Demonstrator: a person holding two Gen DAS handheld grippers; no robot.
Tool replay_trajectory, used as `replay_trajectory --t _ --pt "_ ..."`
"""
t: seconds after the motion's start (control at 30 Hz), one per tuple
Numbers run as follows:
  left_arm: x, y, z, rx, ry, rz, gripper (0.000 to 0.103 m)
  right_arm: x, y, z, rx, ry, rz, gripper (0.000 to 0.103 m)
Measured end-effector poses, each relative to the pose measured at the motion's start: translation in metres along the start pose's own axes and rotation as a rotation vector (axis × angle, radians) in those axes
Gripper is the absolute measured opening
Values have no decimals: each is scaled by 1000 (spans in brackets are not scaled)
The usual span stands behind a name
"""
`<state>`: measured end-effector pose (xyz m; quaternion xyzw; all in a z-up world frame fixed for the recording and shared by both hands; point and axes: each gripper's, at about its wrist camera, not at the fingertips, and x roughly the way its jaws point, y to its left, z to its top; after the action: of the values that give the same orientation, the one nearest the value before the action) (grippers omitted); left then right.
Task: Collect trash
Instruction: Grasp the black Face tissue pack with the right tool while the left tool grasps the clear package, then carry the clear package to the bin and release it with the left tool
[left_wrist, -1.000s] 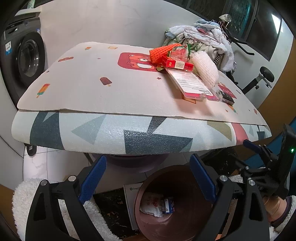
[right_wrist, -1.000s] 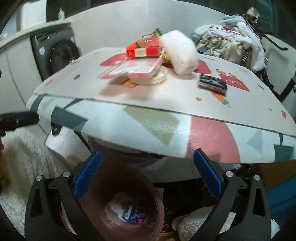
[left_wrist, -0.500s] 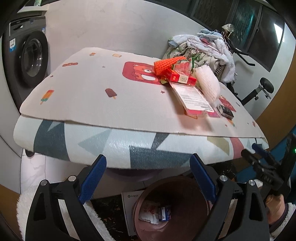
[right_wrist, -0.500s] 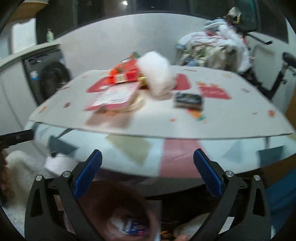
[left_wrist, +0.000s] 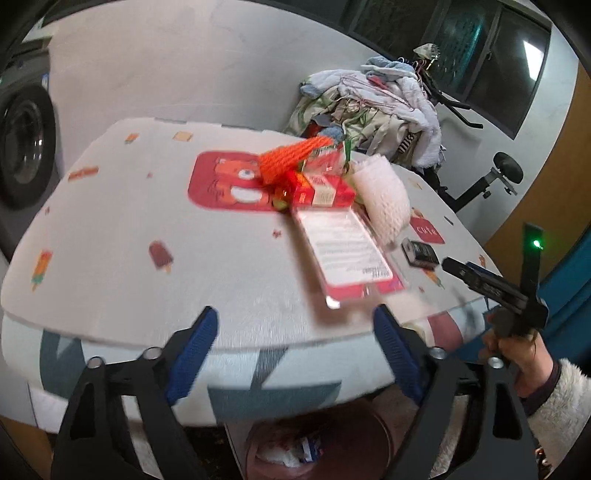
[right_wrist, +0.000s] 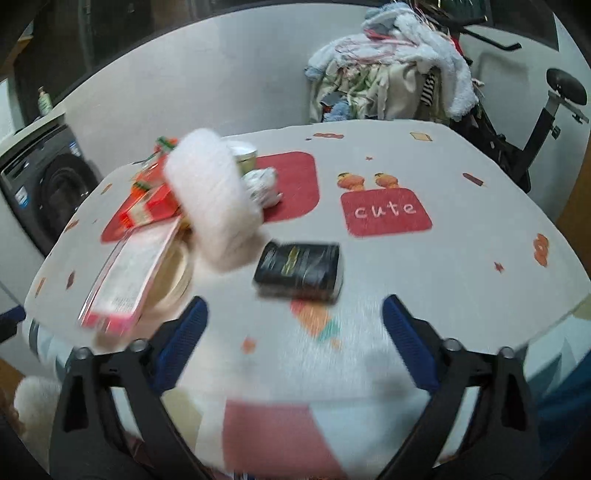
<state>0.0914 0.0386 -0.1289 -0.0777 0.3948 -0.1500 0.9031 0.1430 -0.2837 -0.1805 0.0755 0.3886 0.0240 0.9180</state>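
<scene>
Trash lies on the mat-covered table (left_wrist: 110, 221): an orange net (left_wrist: 291, 158), a red carton (left_wrist: 317, 190), a flat pink package (left_wrist: 343, 251), white foam netting (left_wrist: 384, 199) and a small black box (left_wrist: 421, 253). In the right wrist view the black box (right_wrist: 299, 267) lies just ahead of my right gripper (right_wrist: 295, 328), which is open and empty. The foam netting (right_wrist: 214, 195), pink package (right_wrist: 129, 273) and crumpled white paper (right_wrist: 262, 184) lie to its left. My left gripper (left_wrist: 295, 339) is open and empty at the table's near edge. A brown bin (left_wrist: 317, 446) with trash stands below.
A pile of clothes (left_wrist: 373, 107) on an exercise bike (right_wrist: 535, 122) stands behind the table. A washing machine (left_wrist: 22, 147) is at the left. A round tape roll (right_wrist: 177, 273) lies under the pink package. The right gripper and hand (left_wrist: 513, 314) show at the left view's right edge.
Both grippers have risen from beside the bin below the table to the height of the tabletop. The right one has closed in on the black box. Both stay open.
</scene>
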Motion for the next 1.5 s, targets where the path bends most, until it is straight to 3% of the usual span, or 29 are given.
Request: replay_trajectory --t 0.1,0.3,0.37,0.4,0.63,0.8,0.93,1.0,1.17,1.33,1.5 --pt "11 -1 10 -15 2 -14 78 23 -3 14 24 31 -13 86" --pt "42 11 24 -149 62 -92 70 61 5 25 6 105 -62 86" --pt "52 17 27 -212 79 -155 69 65 5 26 1 109 -69 67" --pt "56 19 27 -237 86 -179 67 66 4 26 -1 108 -67 65" --pt "105 37 31 -452 181 -286 55 42 -1 20 11 41 -18 64" --pt "132 46 28 -581 232 -331 41 18 -11 14 81 -10 20 64" --pt "142 43 25 -614 258 -358 32 11 -14 8 85 -10 19 64" --pt "143 42 22 -622 267 -361 23 10 -15 6 85 -7 19 64" --pt "128 31 34 -514 277 -278 19 2 -18 4 104 -15 32 64" --pt "91 3 65 -264 242 -189 15 -8 -16 2 106 -31 45 64" --pt "60 -4 72 -108 200 -95 15 -19 -15 -1 112 -46 63 64"
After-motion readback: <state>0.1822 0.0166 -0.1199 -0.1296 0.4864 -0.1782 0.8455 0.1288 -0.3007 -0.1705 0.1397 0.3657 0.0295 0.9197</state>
